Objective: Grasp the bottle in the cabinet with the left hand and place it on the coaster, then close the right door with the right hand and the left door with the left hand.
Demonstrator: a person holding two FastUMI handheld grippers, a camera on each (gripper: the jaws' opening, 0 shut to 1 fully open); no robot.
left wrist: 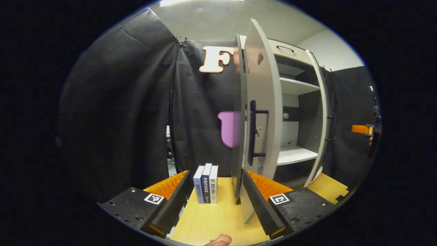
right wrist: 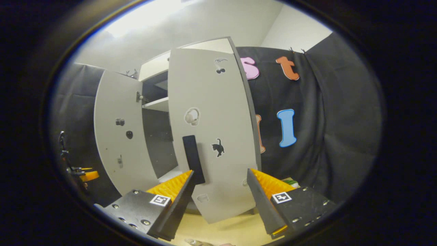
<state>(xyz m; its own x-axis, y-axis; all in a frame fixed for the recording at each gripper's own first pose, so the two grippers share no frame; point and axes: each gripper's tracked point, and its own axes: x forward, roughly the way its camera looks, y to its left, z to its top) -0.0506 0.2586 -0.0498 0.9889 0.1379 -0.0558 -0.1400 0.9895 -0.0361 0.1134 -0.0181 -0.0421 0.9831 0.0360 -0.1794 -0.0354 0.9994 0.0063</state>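
The right gripper point(right wrist: 218, 191) – jaws apart – faces the right door's point(right wrist: 211, 136) outer face, handle point(right wrist: 193, 159) just left; the left gripper point(left wrist: 215, 201), likewise apart, flanks the left door's point(left wrist: 261, 112) edge.

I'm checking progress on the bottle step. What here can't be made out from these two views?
- Bottle, coaster: I can't make out either.
- Cabinet interior, left gripper view: the left door, edge-on, hides part of the shelves.
- Cabinet interior, right gripper view: the right door covers most of it.
- Books: spine text too small.
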